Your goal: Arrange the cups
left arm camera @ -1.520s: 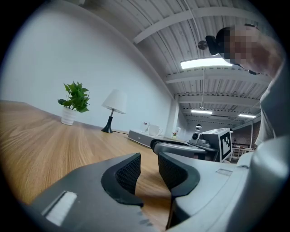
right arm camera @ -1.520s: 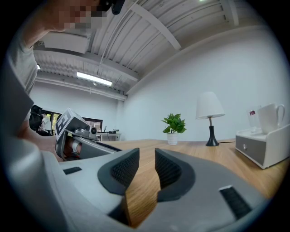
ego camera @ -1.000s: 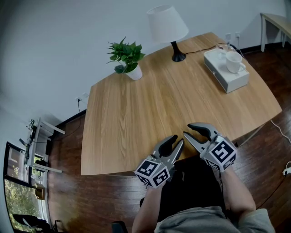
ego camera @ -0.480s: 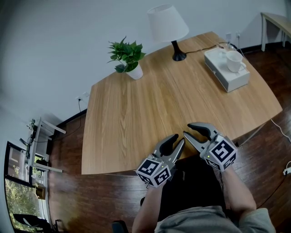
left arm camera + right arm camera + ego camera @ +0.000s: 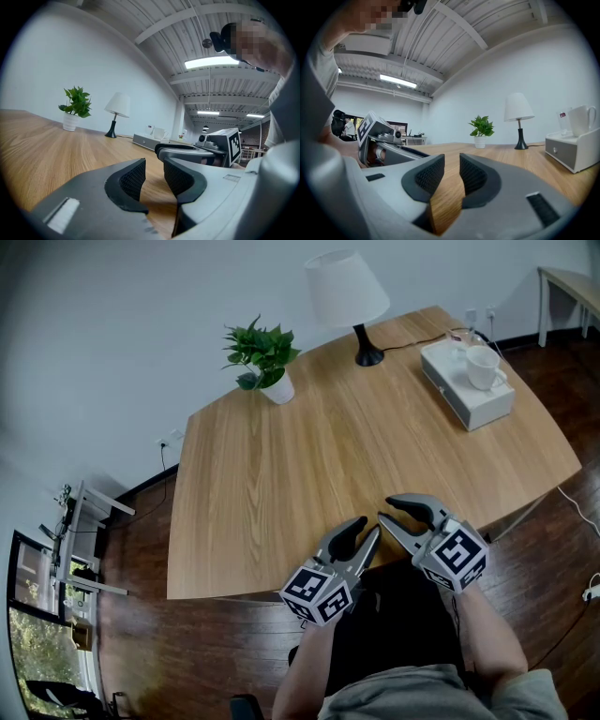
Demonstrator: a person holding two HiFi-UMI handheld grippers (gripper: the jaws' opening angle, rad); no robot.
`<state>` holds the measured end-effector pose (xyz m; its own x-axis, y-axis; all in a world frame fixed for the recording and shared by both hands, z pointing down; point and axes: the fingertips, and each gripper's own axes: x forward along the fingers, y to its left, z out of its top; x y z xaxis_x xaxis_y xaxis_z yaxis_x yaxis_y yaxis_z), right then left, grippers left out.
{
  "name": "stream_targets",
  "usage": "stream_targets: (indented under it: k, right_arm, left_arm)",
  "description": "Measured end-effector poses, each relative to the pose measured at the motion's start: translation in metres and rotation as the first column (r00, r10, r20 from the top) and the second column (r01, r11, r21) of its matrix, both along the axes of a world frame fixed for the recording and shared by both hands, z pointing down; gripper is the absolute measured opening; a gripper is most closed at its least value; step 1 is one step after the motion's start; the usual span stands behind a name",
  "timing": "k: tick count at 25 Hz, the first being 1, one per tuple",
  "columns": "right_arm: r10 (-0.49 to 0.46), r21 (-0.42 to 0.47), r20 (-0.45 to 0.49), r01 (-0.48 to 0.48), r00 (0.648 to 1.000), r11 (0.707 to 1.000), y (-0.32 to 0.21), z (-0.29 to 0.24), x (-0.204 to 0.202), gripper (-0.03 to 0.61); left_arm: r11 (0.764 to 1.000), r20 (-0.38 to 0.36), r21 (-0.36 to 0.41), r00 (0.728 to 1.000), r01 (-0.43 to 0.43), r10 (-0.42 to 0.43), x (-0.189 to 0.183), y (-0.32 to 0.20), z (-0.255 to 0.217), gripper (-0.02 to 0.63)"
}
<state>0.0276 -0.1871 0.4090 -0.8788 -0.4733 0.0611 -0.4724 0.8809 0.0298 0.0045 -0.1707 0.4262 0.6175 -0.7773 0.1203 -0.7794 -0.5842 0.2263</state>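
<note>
A white mug (image 5: 482, 367) stands on a white box (image 5: 466, 397) at the table's far right, with a clear glass (image 5: 460, 337) just behind it. The right gripper view shows the mug (image 5: 582, 119) and the box (image 5: 576, 150) at its right edge. Both grippers hover side by side over the table's near edge, far from the cups. My left gripper (image 5: 366, 531) (image 5: 153, 164) is open by a narrow gap and holds nothing. On my right gripper (image 5: 384, 508) (image 5: 451, 161) the jaws are closing, with a slim gap left and nothing between them.
The wooden table (image 5: 281, 484) carries a white-shaded lamp (image 5: 345, 292) on a black base at the back and a potted green plant (image 5: 262, 357) at the back left. A cable runs from the lamp toward the box. Dark floor surrounds the table.
</note>
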Motion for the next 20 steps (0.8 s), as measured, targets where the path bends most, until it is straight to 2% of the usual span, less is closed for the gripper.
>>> stream_targets:
  k: [20]
  right_arm:
    - [-0.013,-0.006,-0.019,0.012,1.0,1.0,0.0026,0.0045,-0.0019,0.1]
  left_arm:
    - [1.0,0.007,0.003,1.0,0.0,0.0,0.0013,-0.0001,0.0,0.13]
